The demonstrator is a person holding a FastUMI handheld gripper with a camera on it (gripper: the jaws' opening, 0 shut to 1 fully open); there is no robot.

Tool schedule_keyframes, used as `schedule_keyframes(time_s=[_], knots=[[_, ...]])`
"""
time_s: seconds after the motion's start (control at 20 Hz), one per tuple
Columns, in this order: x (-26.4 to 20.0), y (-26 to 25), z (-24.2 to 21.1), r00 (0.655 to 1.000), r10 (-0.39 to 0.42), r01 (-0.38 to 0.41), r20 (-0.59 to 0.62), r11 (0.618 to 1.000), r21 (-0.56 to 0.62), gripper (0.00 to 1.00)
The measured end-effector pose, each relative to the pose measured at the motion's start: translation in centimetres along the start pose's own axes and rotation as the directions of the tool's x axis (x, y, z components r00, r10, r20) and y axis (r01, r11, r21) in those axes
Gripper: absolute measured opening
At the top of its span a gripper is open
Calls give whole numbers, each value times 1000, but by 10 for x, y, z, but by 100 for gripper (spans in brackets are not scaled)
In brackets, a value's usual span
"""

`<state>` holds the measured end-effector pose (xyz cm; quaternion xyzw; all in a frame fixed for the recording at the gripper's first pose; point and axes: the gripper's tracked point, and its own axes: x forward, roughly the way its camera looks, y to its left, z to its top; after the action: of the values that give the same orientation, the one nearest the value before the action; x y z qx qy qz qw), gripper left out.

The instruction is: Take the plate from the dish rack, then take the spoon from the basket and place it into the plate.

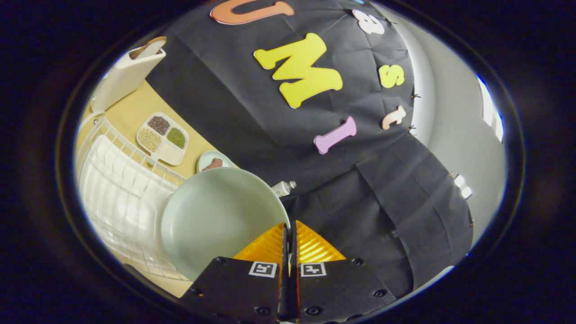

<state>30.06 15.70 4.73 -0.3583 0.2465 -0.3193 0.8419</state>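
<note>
**Plate clamped edge-on in the gripper, clear of the rack**

The gripper (288,234) has its two fingers drawn together with only a thin slit between them, and the rim of the pale green plate (216,216) runs into that slit, so both fingers press on the plate's edge. The plate is round and shallow, its hollow face turned toward the camera, and it stands tilted on edge to the side of the fingers, in front of the white wire dish rack (121,189).

Each finger carries a small square black-and-white marker on its base; these are coded patterns and not readable writing.

Beyond the rack, on the tan tabletop (135,108), lies a white four-compartment tray (163,137) with dark grains, pale beans and green beans in three wells. Near it, just past the plate's upper rim, sits a small pale dish (215,160) with something brown on it. Farther back stands a white toaster (128,74) with a slice of bread (148,46) in its slot. A small white tube (283,187) lies just beyond the plate's rim, by the booth's wall; any print on it is too small to read.
</note>
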Motion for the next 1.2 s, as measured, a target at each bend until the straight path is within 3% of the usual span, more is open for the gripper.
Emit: schedule_keyframes(time_s=[0.25,0.45,0.55,0.75,1.0,1.2], knots=[[-3,-7,-31,976,215,-214,11,964,157,6],[-6,-7,-73,905,426,-406,-5,866,293,6],[-8,-8,-95,853,522,-484,0,791,373,6],[-7,-27,-139,782,623,-549,22,672,498,6],[-18,-31,-204,680,732,-617,42,540,573,6],[-24,-17,-251,623,780,-643,47,477,599,6]])
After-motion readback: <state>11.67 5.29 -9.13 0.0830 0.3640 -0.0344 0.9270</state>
